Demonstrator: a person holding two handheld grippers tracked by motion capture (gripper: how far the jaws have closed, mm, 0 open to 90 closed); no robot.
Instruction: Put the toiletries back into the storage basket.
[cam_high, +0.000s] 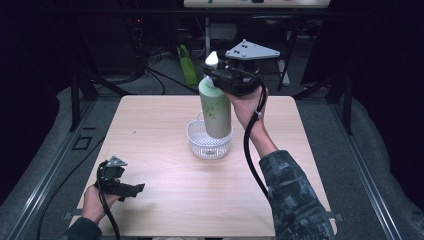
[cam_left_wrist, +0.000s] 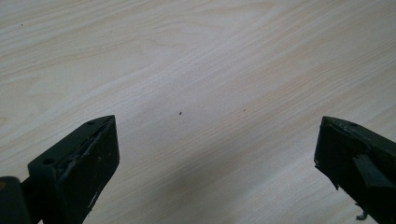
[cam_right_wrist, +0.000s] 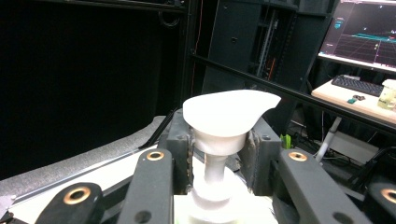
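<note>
- Right claw (cam_high: 218, 71) is clamping the neck of the green pump bottle (cam_high: 215, 111), jaws either side just under the white pump head (cam_right_wrist: 229, 112).
- Bottle is standing upright with its base in the white perforated basket (cam_high: 208, 145), mid-counter.
- Left claw (cam_high: 131, 190) is hovering low over the near-left corner, jaws wide apart, holding nothing.
- Counter (cam_high: 165, 150) is showing pale wood grain, a few dark specks (cam_left_wrist: 180, 113).
- Room is sitting dark: black frame struts, cables on the floor, a lit monitor (cam_right_wrist: 369, 30) and keyboard (cam_right_wrist: 358, 85) glowing behind.
</note>
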